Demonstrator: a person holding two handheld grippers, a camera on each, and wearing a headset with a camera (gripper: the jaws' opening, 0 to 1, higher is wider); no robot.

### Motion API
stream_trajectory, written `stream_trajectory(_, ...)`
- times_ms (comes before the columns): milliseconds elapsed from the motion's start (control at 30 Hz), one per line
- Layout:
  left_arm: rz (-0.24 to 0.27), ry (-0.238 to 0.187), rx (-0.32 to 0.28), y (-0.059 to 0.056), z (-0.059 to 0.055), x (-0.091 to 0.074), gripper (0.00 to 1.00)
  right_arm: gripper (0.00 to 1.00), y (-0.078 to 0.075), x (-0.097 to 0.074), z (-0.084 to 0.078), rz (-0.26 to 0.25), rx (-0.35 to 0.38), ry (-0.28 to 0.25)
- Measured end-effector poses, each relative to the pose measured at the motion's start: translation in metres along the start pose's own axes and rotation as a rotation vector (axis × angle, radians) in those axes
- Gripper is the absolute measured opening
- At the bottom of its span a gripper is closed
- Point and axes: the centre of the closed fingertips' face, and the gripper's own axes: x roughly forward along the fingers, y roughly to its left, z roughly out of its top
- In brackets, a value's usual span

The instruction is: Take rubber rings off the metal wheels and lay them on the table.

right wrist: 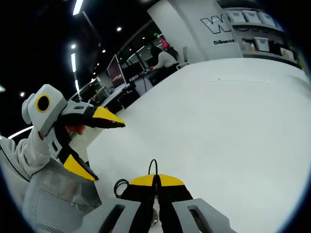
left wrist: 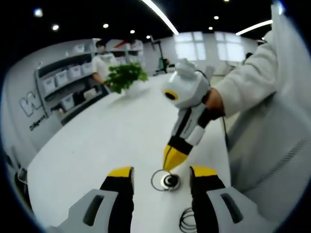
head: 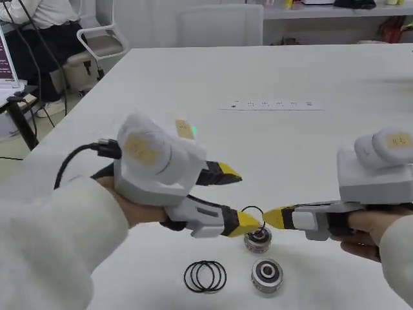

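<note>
Head view is showing the right tongs (head: 271,218) reaching in from 3 o'clock. Their two yellow tips are pressing together and pinching a thin black rubber ring (head: 251,207). In the right gripper view these tongs (right wrist: 156,180) are closed completely, and the ring (right wrist: 149,167) is standing up as a small loop at 12 o'clock of the tips.

The left tongs (head: 240,198) are coming from 9 o'clock with the jaws spread wide and holding nothing. The lower tip is sitting just beside the ring. In the left gripper view the left tongs (left wrist: 162,172) are framing the metal wheel (left wrist: 170,181) between the open jaws.

In the head view the ring is hanging over this metal wheel (head: 258,240) and touching its top. I cannot tell if it is fully free of the wheel.

A second wheel (head: 266,274) is lying near it at 6 o'clock on the white bench (head: 290,142). A few loose rings (head: 205,276) are resting flat at 9 o'clock of the second wheel, apart from it. Far away at 12 o'clock, a power strip (head: 271,104) is lying on the bench.
</note>
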Motion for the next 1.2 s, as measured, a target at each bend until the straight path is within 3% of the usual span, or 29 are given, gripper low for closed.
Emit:
stream_trajectory(233,0.034,0.021,0.031,0.002,0.004,-0.048,0.56,0.00,0.013,0.003,0.000,0.047,0.002,0.006)
stream_trajectory(433,0.106,0.010,0.025,0.000,0.002,-0.090,0.61,0.00,0.028,0.006,-0.001,0.097,0.009,0.019)
stream_trajectory(633,0.150,0.002,-0.012,-0.011,-0.011,-0.121,0.69,0.00,0.042,0.010,-0.006,0.147,-0.004,0.048)
stream_trajectory(733,0.177,0.010,-0.047,-0.018,-0.025,-0.134,0.73,0.00,0.047,0.012,-0.009,0.165,-0.008,0.065)
stream_trajectory(833,0.221,0.031,-0.080,-0.020,-0.044,-0.143,0.77,0.00,0.051,0.013,-0.012,0.181,-0.007,0.078)
stream_trajectory(967,0.238,0.035,-0.164,-0.030,-0.063,-0.147,0.80,0.00,0.056,0.015,-0.017,0.197,-0.013,0.098)
stream_trajectory(1200,0.267,0.022,-0.247,-0.040,-0.076,-0.143,0.82,0.00,0.063,0.019,-0.027,0.231,-0.011,0.143)
